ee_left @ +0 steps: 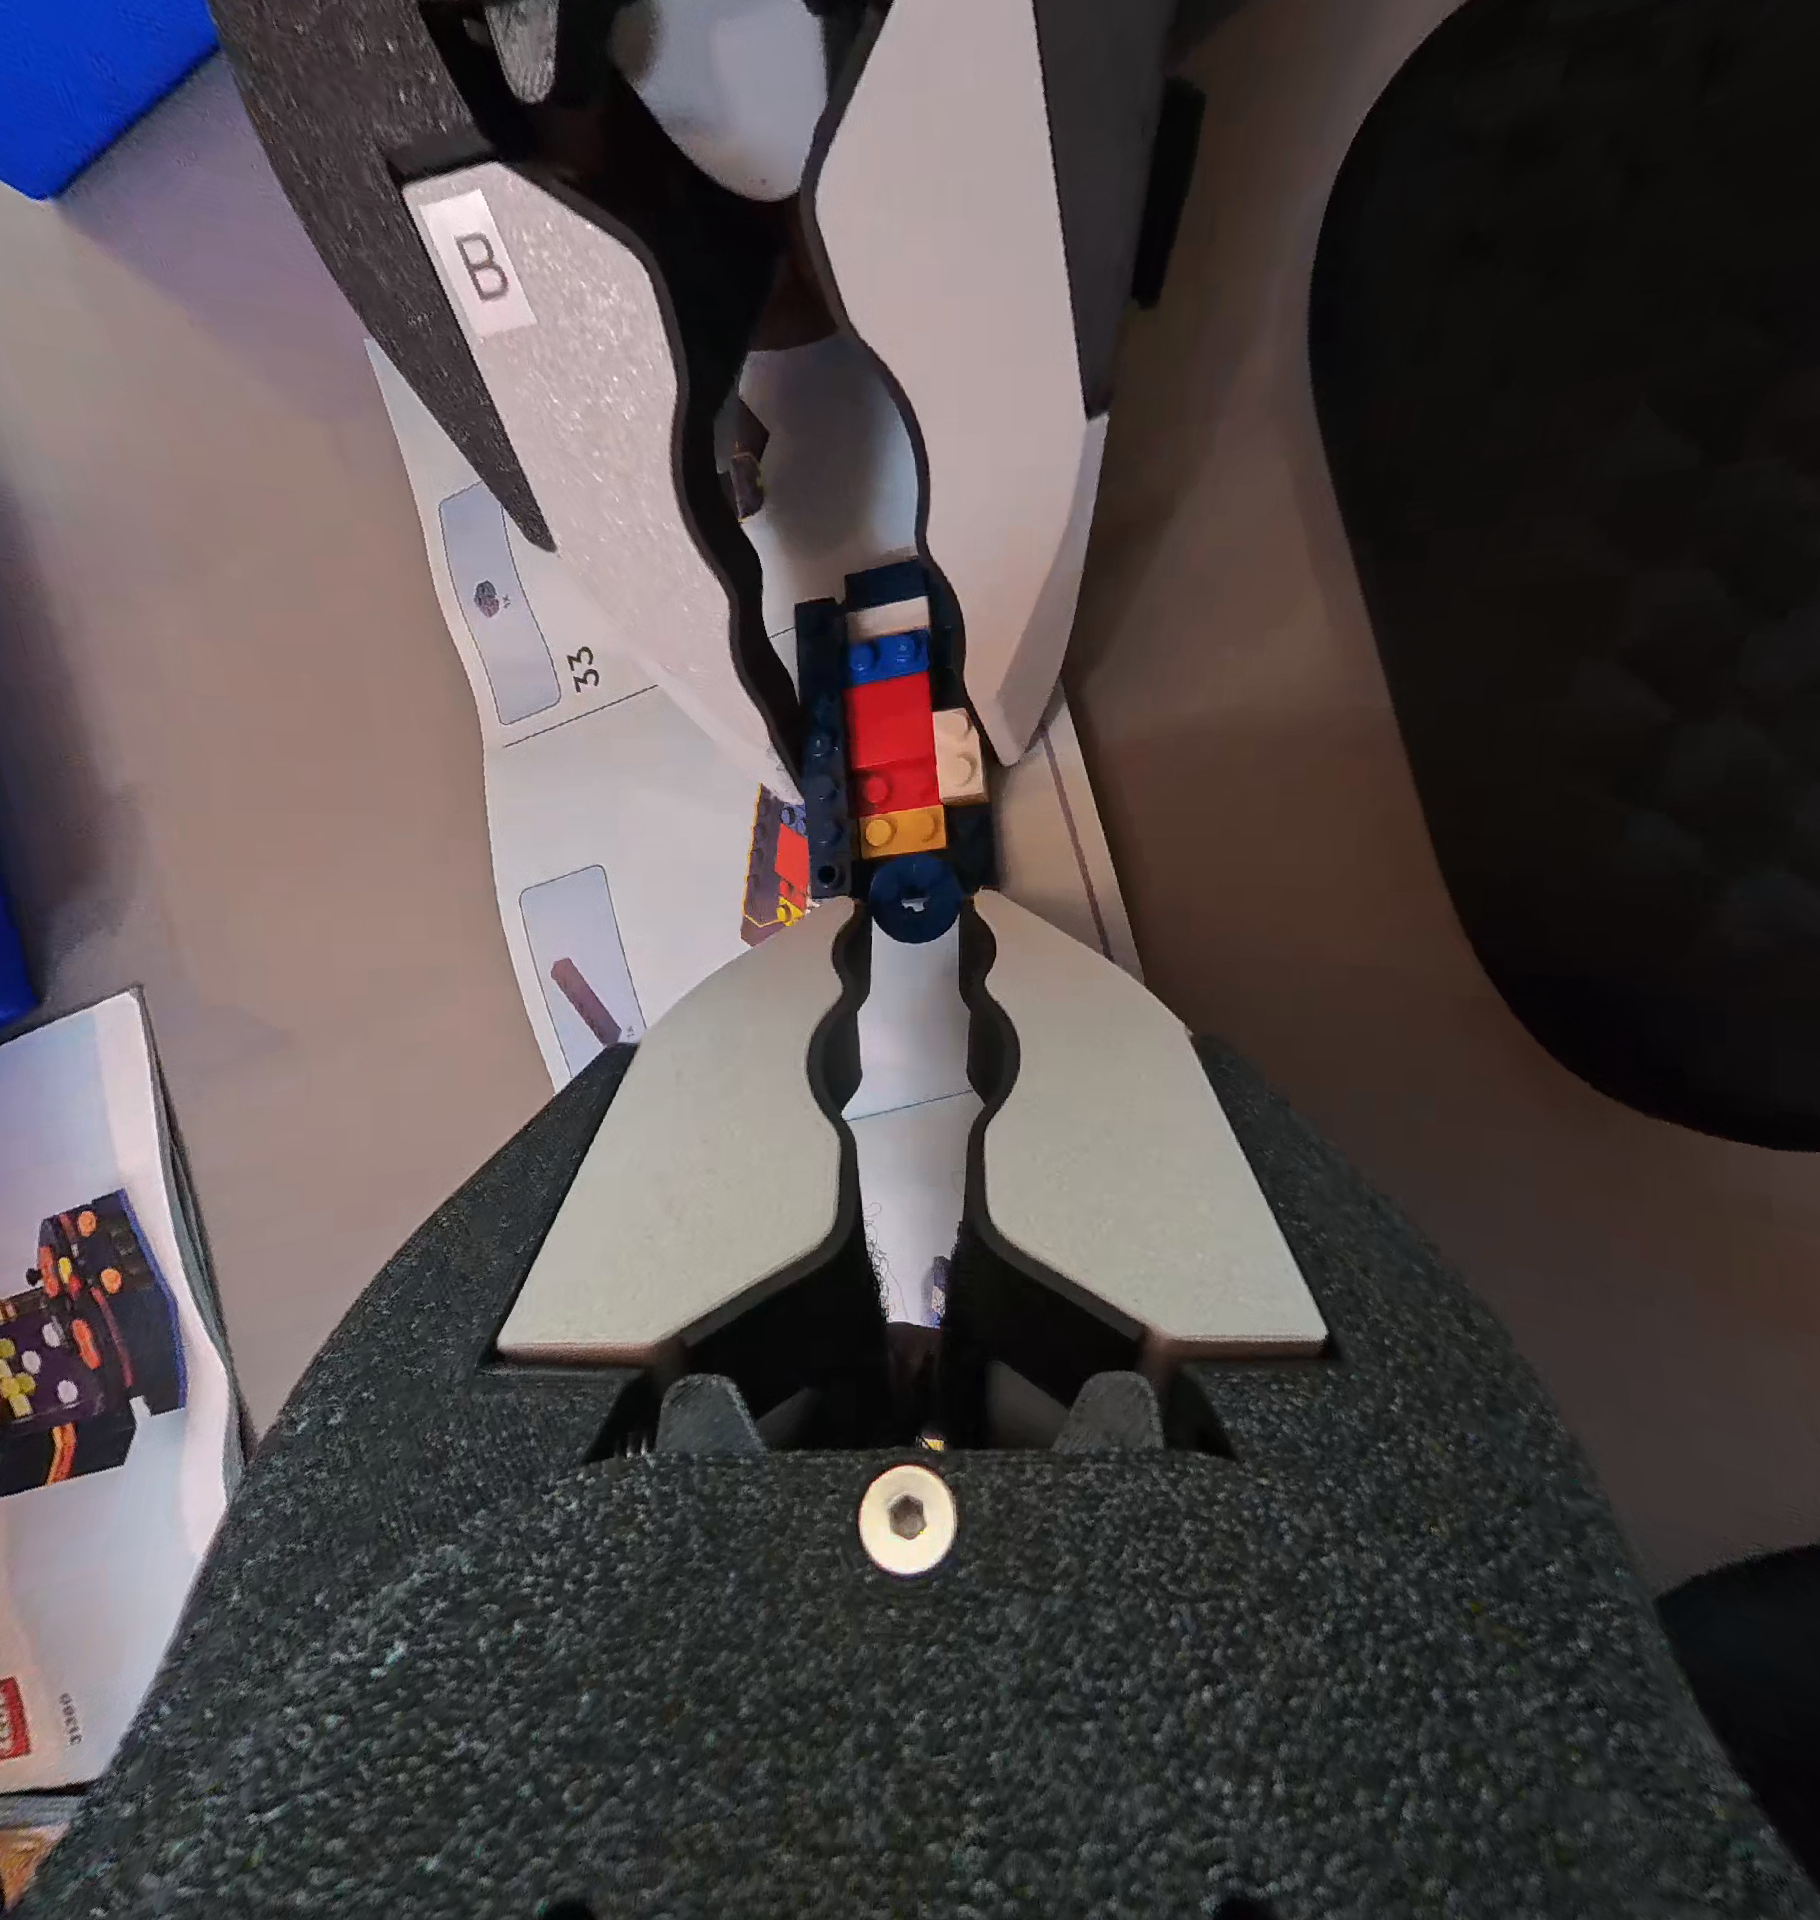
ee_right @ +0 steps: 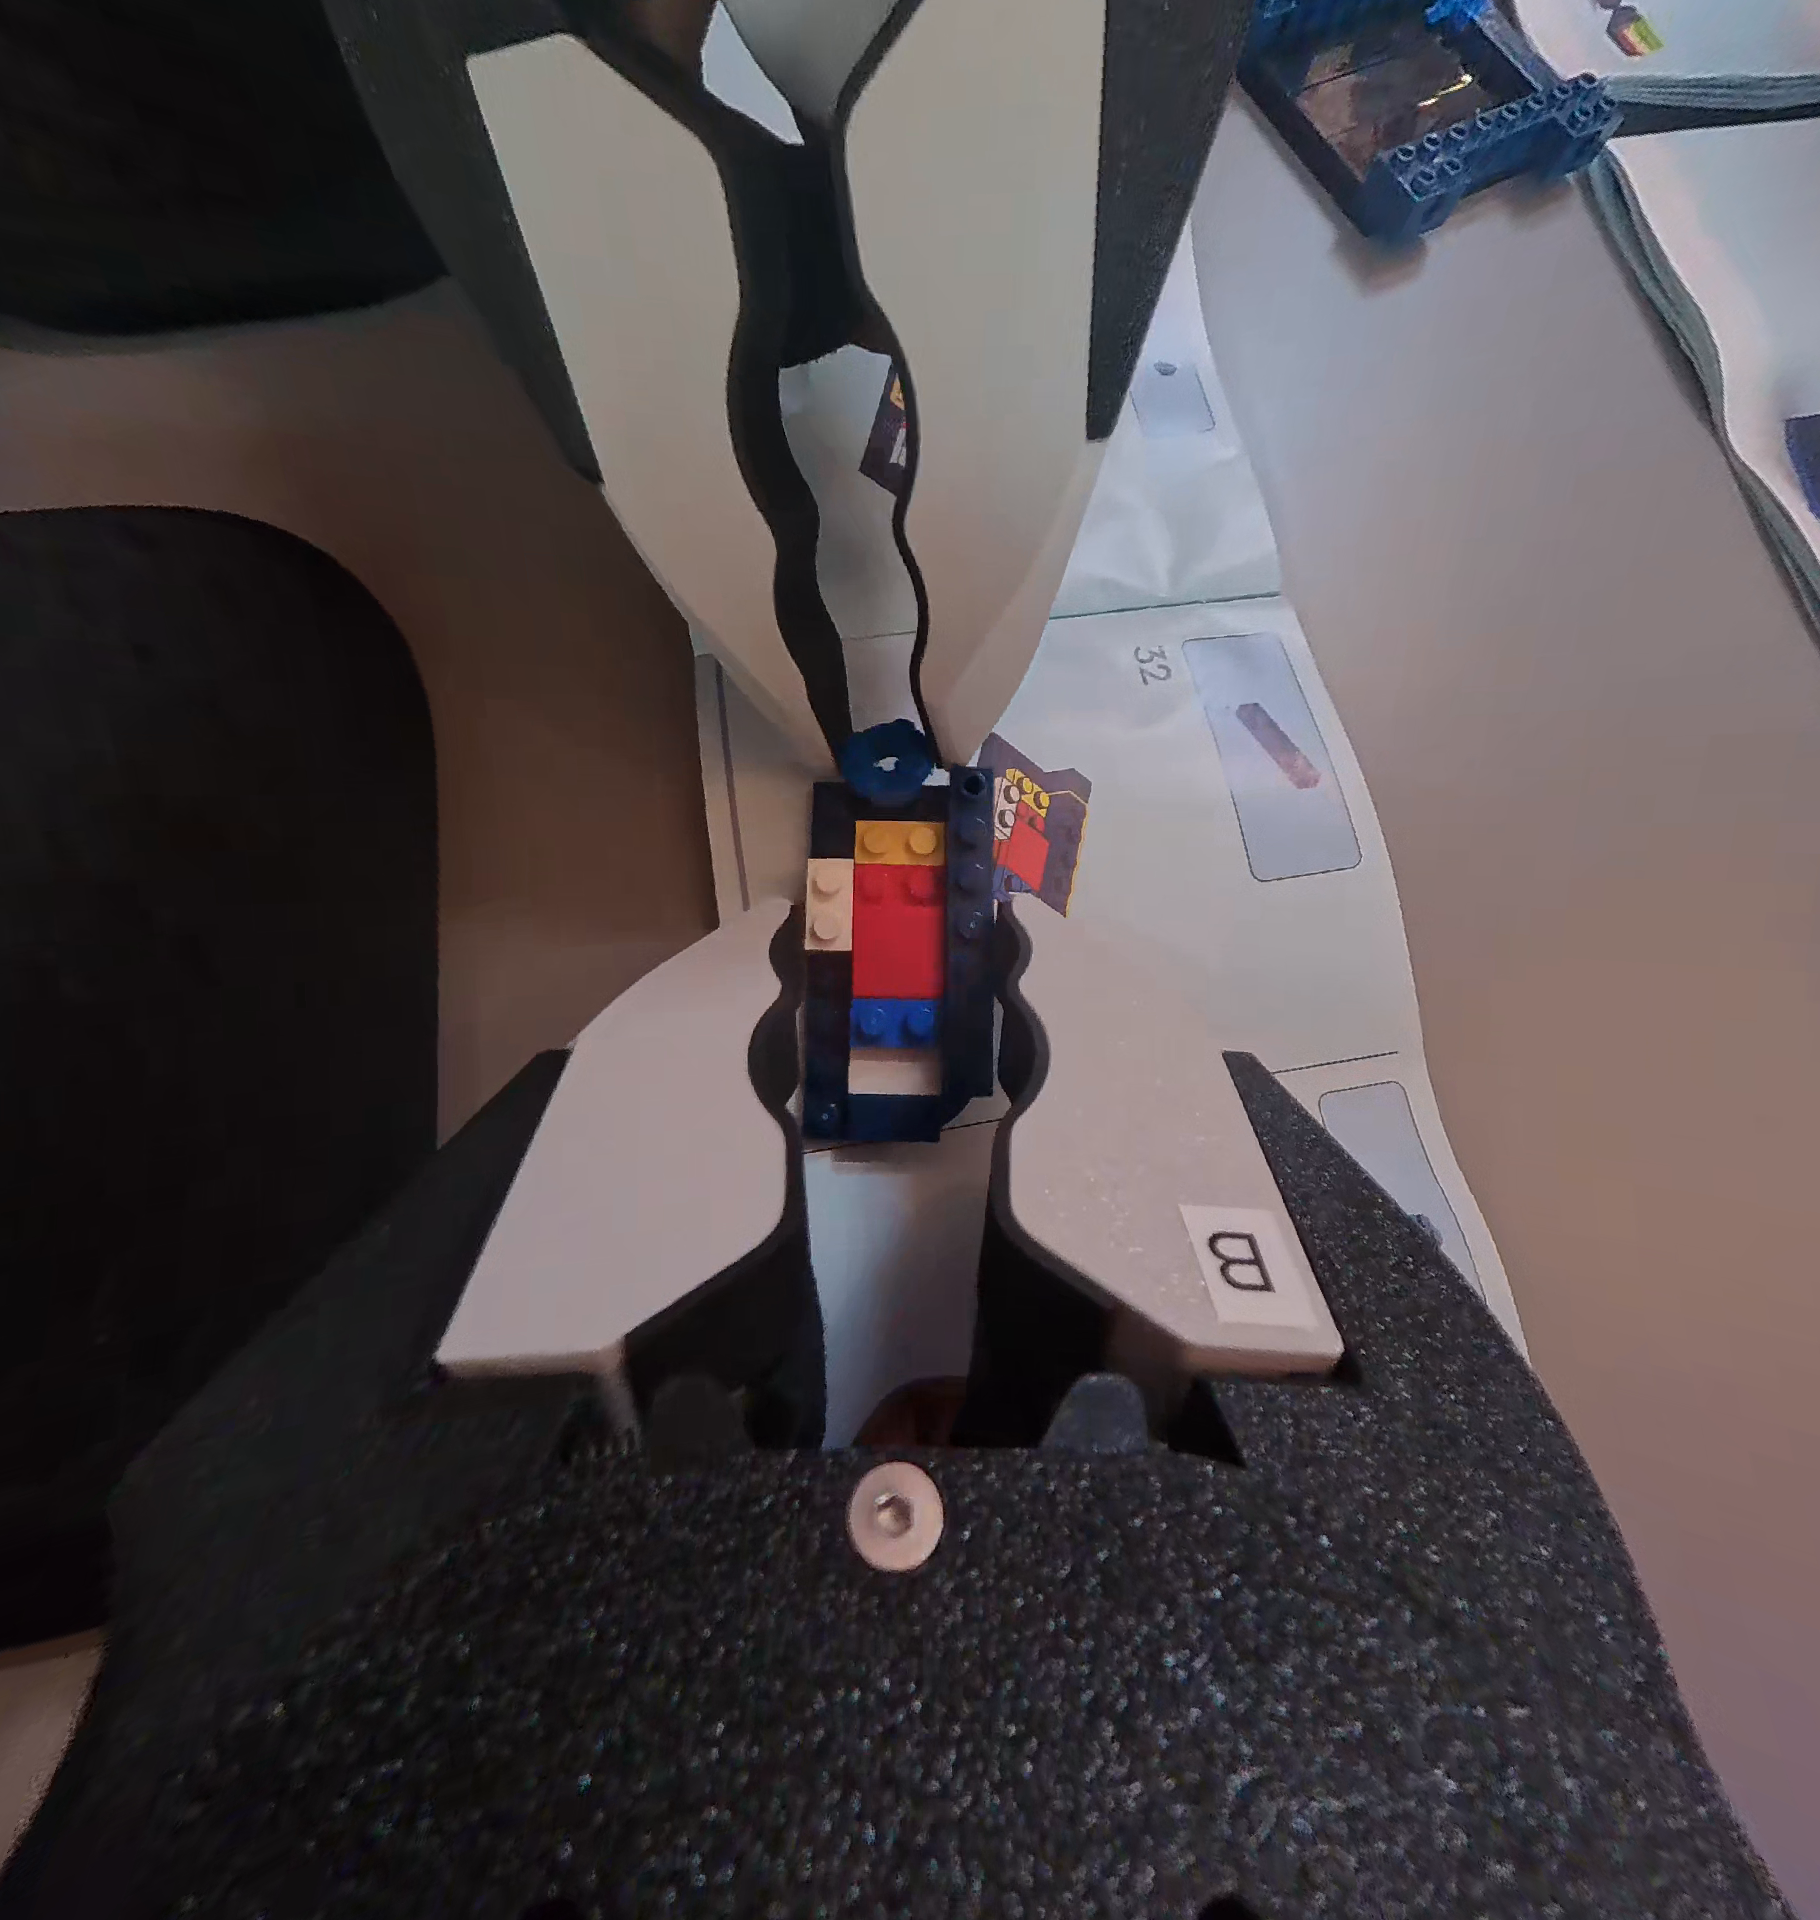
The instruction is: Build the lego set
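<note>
A small brick assembly [ee_right: 895, 935], a dark blue frame with yellow, red, blue and white plates, sits between my right gripper's fingers. My right gripper [ee_right: 895, 920] is shut on it, and both pads touch its long sides. The left wrist view shows the same grasp from the far end, with the assembly [ee_left: 890, 727] in the right gripper [ee_left: 901, 748]. My left gripper [ee_left: 914, 914] is shut on a dark blue round piece [ee_left: 914, 899] at its fingertips. The round piece [ee_right: 885, 764] sits at the yellow end of the assembly, touching its edge.
An open instruction booklet [ee_left: 594, 790] lies under both grippers on the beige table [ee_left: 210, 520]. A closed booklet [ee_left: 64, 1351] and a blue box [ee_left: 54, 83] lie to the left. A dark blue brick build [ee_right: 1425, 104] stands far right. A black seat [ee_left: 1612, 520] is beside the table.
</note>
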Demonstrator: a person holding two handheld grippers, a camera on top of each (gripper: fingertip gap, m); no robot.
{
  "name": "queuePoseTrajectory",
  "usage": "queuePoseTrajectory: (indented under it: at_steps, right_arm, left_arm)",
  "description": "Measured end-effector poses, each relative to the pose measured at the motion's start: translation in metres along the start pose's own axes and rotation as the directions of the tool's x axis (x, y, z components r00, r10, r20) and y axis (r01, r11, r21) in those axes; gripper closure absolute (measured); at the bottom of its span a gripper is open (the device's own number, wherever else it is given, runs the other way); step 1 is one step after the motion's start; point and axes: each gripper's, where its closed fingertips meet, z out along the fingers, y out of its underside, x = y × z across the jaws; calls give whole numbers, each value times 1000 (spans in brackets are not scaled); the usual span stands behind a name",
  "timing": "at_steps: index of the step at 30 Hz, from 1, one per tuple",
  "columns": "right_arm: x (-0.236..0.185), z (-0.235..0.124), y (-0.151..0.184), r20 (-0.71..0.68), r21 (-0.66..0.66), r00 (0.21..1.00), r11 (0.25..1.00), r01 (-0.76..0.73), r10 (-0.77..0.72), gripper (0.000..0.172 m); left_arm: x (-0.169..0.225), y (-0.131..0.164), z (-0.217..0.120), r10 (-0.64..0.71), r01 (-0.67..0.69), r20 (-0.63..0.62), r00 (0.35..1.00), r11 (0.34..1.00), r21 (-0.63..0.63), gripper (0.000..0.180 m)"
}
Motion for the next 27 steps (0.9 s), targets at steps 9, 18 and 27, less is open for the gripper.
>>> queuePoseTrajectory:
  at_steps: [9, 18, 27]
  right_arm:
    - [0, 1, 0, 6, 8, 1000, 1000, 11, -11, 138]
    - [0, 2, 1, 10, 14, 1000, 1000, 10, -10, 138]
    - [-1, 3, 0, 14, 17, 1000, 1000, 16, -17, 138]
  left_arm:
    - [-1, 1, 2, 17, -17, 4, 1000, 999, -32, 158]
    - [-5, -3, -7, -55, 53, 36, 998, 998, 45, 166]
    - [0, -1, -1, -32, 32, 0, 999, 998, 59, 178]
